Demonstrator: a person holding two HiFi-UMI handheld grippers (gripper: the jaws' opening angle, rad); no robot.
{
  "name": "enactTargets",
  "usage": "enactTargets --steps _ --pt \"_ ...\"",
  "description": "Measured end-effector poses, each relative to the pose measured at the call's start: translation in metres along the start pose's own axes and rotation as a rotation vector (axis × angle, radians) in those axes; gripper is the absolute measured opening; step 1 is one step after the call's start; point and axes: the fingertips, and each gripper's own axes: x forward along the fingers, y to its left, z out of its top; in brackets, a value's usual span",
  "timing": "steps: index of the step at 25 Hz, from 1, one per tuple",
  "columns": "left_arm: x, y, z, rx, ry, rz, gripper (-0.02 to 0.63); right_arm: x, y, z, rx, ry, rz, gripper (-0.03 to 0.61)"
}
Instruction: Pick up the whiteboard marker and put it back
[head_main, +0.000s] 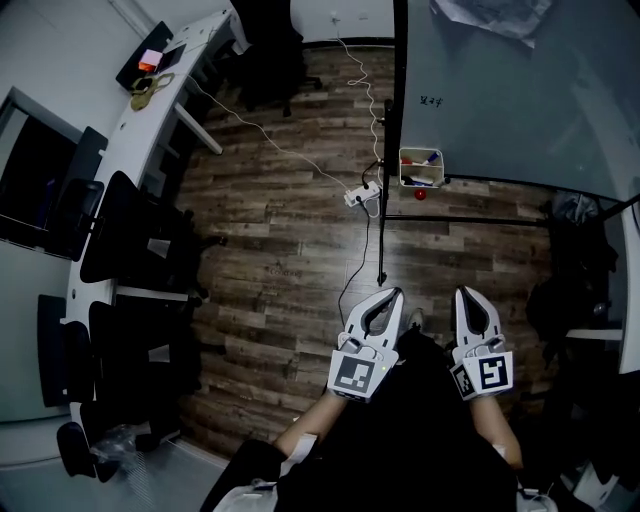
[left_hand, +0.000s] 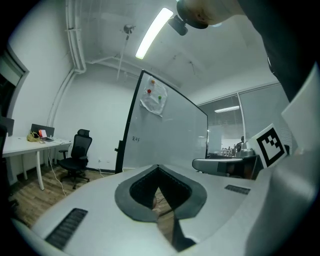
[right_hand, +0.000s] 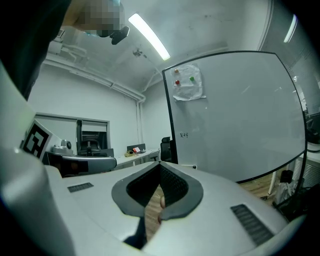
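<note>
Above wooden floor (head_main: 280, 260), left claw (head_main: 391, 294) closed, empty, right claw (head_main: 466, 294) closed, empty

floor (head_main: 280, 250): brown planks | tray (head_main: 403, 167): white | office chair (left_hand: 75, 152): black | left hand-held gripper (head_main: 392, 296): white, black-white marker cube

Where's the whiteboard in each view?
Head view: whiteboard at upper right, seen from above.
Left gripper view: centre, beyond the jaws.
Right gripper view: right half.
Shared landmark: the crumpled sheet near its top edge.
</note>
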Motion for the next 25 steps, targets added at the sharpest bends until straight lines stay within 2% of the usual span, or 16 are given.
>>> enactTargets --steps 2,8,16,20,25 --pt "0.009 0.003 0.000 0.023 0.017 0.004 -0.003 0.008 -0.006 0.000 -0.010 0.002 0.019 0.014" --pt "0.039 0.011 0.005 0.020 -0.005 0.045 -0.003 0.031 -0.031 0.012 -0.041 -0.016 0.049 0.014" --pt "0.082 0.001 0.011 0.029 0.006 0.079 -0.003 0.051 -0.065 0.028 0.013 -0.063 0.075 0.014" --pt "0.094 -0.001 0.011 0.047 0.012 0.099 -0.003 0.056 -0.080 0.023 0.011 -0.045 0.096 0.014" --pt "0.107 -0.009 0.009 0.024 0.011 0.138 -0.003 0.057 -0.096 0.011 0.008 -0.014 0.137 0.014"
